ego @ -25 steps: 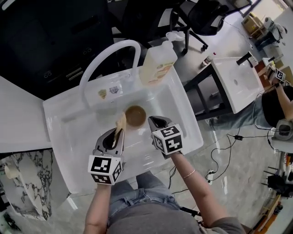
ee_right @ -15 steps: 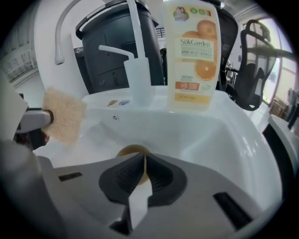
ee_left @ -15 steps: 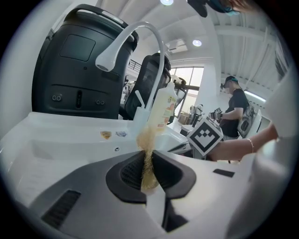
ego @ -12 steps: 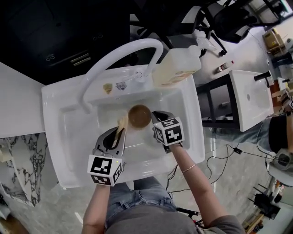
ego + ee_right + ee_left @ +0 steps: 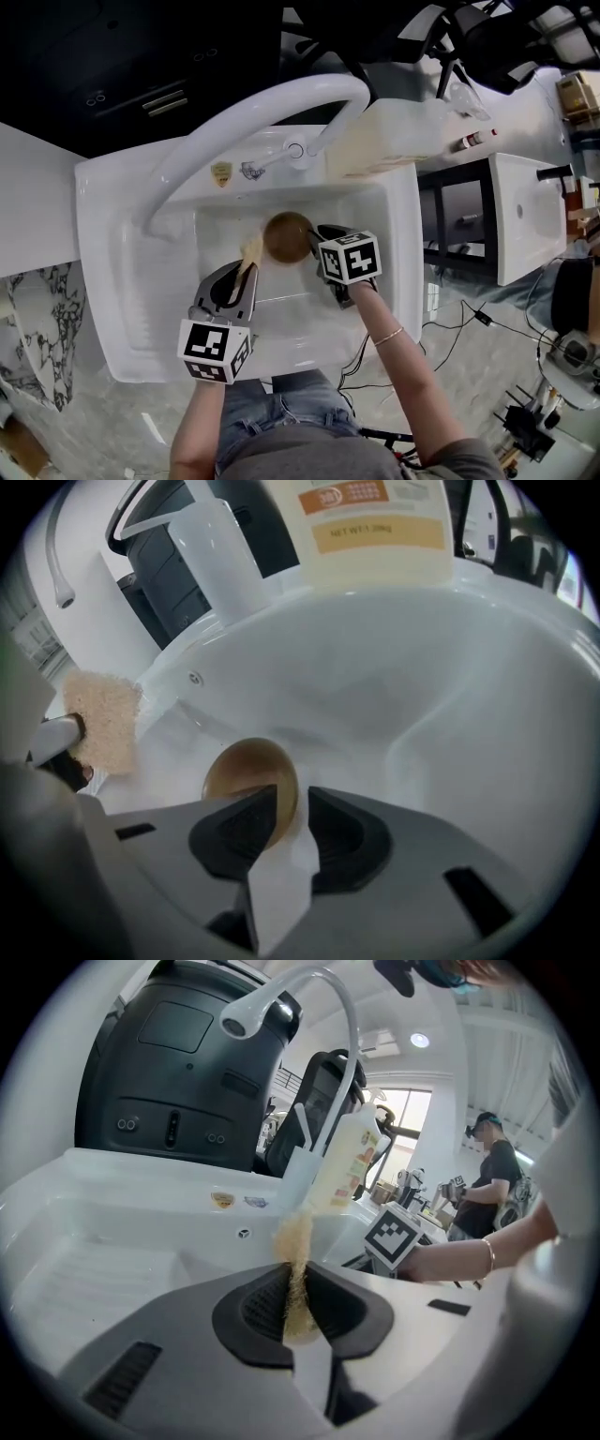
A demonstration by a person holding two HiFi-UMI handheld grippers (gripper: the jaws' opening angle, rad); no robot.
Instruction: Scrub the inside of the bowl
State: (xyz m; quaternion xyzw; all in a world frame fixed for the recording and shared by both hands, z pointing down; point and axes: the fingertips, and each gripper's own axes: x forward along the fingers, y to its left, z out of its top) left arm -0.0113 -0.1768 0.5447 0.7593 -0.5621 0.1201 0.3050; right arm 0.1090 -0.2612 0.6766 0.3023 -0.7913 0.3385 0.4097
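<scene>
Looking down in the head view, the white sink (image 5: 112, 309) fills the middle, with the faucet (image 5: 244, 117) arching over its back edge and a soap bottle (image 5: 394, 141) on the back right corner. The brown bowl (image 5: 286, 236) is inside the basin, near the back wall. The right gripper (image 5: 319, 239) meets it at its right edge, and this gripper is close to the right wall of the basin. The left gripper (image 5: 242, 274) holds a tan sponge (image 5: 249, 251) just beside the left edge of the bowl; the basin floor to the left and in front is open. In the left gripper view, the 2 jaws are nearly together and pinch the sponge (image 5: 295, 1241), which sticks out upright beyond them. In the right gripper view, the jaws are narrow and clamp the rim of the bowl (image 5: 246, 769), whose inside faces the camera. The sponge (image 5: 103, 719) is at the left, apart from the bowl, and the smooth basin wall (image 5: 450, 667) curves wide on the right.
</scene>
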